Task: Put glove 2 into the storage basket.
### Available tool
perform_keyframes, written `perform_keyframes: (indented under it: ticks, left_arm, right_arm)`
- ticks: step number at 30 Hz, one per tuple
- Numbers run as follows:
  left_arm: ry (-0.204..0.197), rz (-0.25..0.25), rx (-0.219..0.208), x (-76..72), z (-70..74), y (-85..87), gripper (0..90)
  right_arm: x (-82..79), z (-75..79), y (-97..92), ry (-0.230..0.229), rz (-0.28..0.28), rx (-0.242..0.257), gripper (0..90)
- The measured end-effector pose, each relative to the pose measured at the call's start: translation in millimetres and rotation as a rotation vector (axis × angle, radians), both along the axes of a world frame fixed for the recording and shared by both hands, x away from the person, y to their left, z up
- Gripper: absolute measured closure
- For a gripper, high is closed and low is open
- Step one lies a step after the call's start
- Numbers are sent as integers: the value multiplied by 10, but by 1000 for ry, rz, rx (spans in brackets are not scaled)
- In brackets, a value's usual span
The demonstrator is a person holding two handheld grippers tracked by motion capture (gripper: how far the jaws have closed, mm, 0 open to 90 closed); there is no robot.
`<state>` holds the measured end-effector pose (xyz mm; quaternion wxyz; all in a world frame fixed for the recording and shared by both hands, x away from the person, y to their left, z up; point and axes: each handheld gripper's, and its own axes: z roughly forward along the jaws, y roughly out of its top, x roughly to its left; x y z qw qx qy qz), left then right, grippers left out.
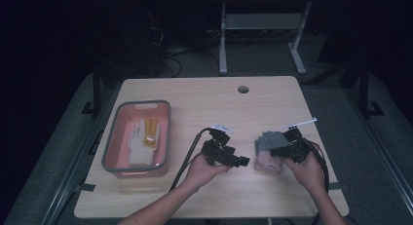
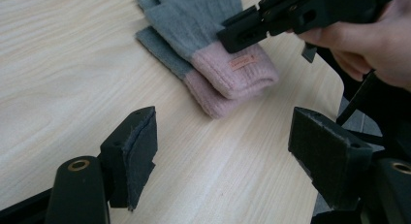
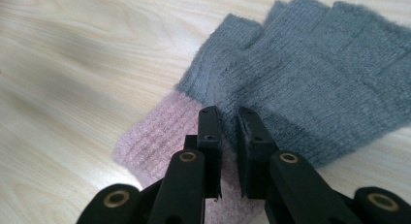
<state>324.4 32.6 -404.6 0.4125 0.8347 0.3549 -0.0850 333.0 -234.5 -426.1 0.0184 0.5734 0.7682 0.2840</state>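
Over the gloves (image 3: 310,83), right claw (image 3: 229,118) seemingly empty, near-shut.

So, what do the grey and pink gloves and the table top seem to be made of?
The gloves look like soft knitted yarn, perhaps wool or acrylic: ribbed stitches and a fuzzy surface show, and a small tag sits on the pink cuff. The table looks like pale wood or wood-pattern laminate, matte, with printed-looking grain lines.
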Motion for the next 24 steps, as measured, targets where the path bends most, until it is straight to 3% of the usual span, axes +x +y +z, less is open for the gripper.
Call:
perform_keyframes:
  ticks: [9, 15, 24]
  left_arm:
    - [21, -3, 14, 31, -103, -83, 272]
    - [41, 3, 0, 73, -133, -177, 273]
    - [73, 6, -21, 161, -235, -411, 297]
  right_arm:
    - [-52, 1, -95, -30, -15, 46, 696]
    - [-109, 20, -263, -48, -67, 102, 631]
    - [-149, -56, -488, -40, -132, 144, 561]
